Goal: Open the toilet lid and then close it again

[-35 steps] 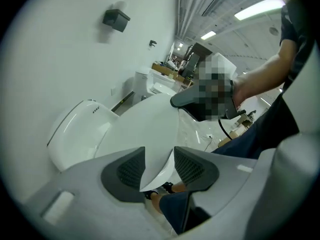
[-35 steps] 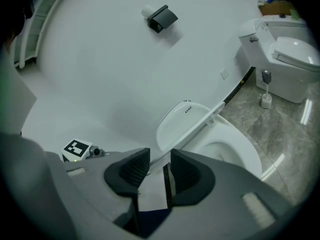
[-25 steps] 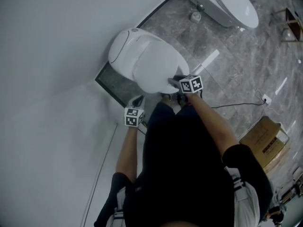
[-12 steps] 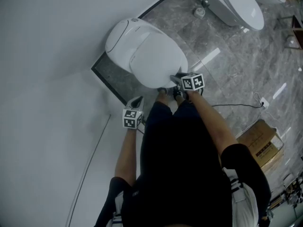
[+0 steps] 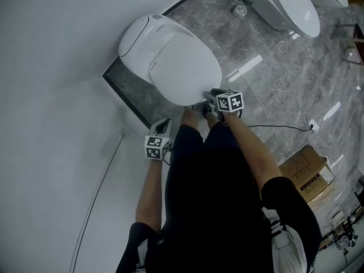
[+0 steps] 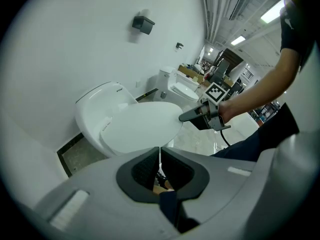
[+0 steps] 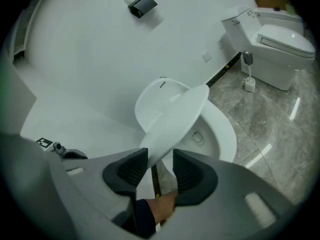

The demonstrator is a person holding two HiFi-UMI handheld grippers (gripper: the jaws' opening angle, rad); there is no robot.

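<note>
**Head view:** The toilet lid (image 5: 185,67) runs lengthwise from its hinge at upper left to its front rim at lower right, pointing toward the person. The right tongs (image 5: 209,99) meet that front rim. The left tongs (image 5: 162,124) hang apart from the toilet, near the white wall (image 5: 51,95). A second ago the toilet sat lower and further right in frame, with the right tongs at the same rim. A grey marble floor (image 5: 273,78) carries a second toilet (image 5: 290,4) and a cardboard box (image 5: 307,172).

**Left gripper view:** The left tongs are pressed together with nothing between them, and the lid lies ahead.

**Right gripper view:** The right tongs have just been spreading but pinch the lid's front rim. The lid slants upward, raised over the uncovered bowl (image 7: 222,134).
</note>
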